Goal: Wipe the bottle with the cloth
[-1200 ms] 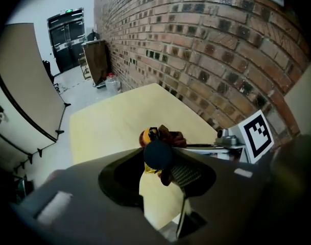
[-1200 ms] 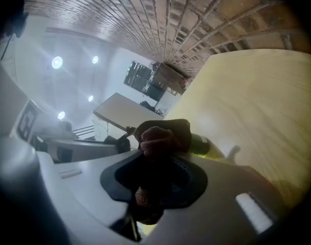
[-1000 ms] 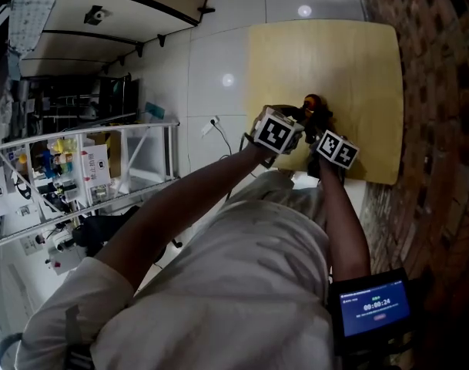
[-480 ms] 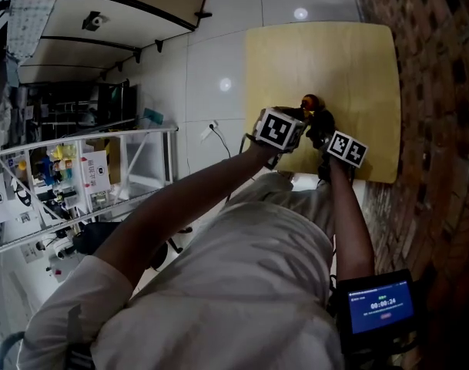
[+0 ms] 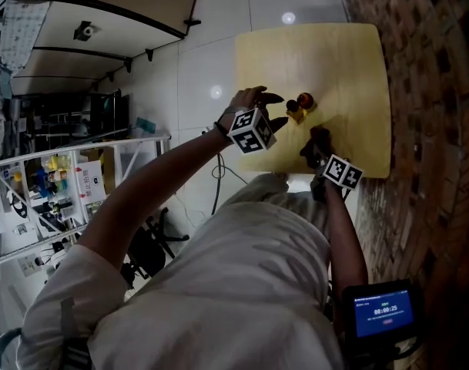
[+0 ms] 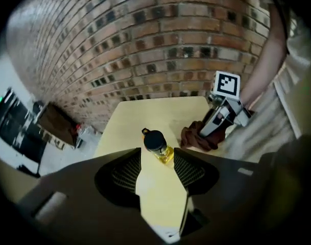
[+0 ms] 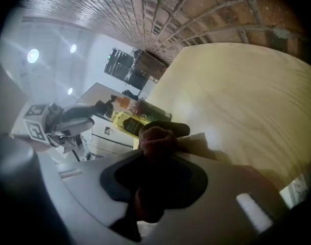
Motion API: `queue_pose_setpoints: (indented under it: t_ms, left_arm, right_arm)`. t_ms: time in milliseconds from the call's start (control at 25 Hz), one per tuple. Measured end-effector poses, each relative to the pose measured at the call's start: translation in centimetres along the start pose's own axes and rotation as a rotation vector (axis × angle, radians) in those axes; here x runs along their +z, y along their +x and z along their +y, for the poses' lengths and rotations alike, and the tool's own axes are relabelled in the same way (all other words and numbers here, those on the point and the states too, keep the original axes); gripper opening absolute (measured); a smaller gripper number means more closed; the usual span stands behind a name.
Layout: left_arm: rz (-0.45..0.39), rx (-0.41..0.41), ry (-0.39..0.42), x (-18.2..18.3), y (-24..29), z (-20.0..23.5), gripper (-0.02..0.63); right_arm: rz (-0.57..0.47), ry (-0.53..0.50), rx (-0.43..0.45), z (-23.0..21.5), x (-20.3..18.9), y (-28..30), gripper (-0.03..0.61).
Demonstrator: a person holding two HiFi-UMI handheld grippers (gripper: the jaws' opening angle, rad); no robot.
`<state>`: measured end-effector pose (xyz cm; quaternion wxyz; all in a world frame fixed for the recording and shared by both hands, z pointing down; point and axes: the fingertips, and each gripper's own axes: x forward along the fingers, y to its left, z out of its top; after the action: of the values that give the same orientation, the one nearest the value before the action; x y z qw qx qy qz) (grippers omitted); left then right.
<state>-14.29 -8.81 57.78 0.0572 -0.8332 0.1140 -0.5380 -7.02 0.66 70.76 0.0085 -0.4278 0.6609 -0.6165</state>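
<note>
Head view: the bottle (image 5: 299,106) stands on the desk (image 5: 334,60) about midway between its left and right edges, a little nearer the near edge than the far one. The left claw (image 5: 276,109) comes in from the desk's left edge, its tips just short of the bottle. The right claw (image 5: 321,151) hangs close to the near edge, toward the right corner, clearly apart from the bottle. The left claw is the nearer of the two.

Left gripper view: the jaws stand wide and have just been opening. The bottle sits at the mouth of the gap, black cap up. Its yellow body seems clear of both pads, so nothing is gripped. Its long axis looks upright, and the claw looks steeply down along it. Beyond it, toward the near edge, the other claw carries the brown cloth (image 6: 196,139), bunched at its tips.

Right gripper view: the jaws are pinched narrow on the cloth, a wad of which sticks out past the tips. The bottle lies ahead of that wad and to its left, toward the desk's middle, with bare desk between them.

Judged from this, the cloth must travel away from the near edge and leftward to meet the bottle's side. The open left claw is placed to steady it.
</note>
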Motion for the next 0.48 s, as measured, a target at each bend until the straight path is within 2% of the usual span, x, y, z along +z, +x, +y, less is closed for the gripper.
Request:
queue_pose_setpoints:
  t_ms: [200, 360, 400, 480]
  left_arm:
    - [0.033, -0.098, 0.341, 1.3, 1.6, 0.1, 0.227]
    - [0.097, -0.161, 0.701, 0.9, 2.6, -0.6, 0.235]
    - [0.109, -0.166, 0.766, 0.7, 2.8, -0.6, 0.233]
    - [0.119, -0.18, 0.838, 0.3, 3.3, -0.8, 0.219]
  right_arm:
    - [0.005, -0.025, -0.004, 0.1, 0.6, 0.3, 0.084]
    - [0.001, -0.036, -0.004, 0.4, 1.4, 0.3, 0.084]
    - [-0.002, -0.037, -0.005, 0.4, 1.6, 0.2, 0.084]
    - [-0.01, -0.035, -0.007, 0.3, 1.8, 0.0, 0.084]
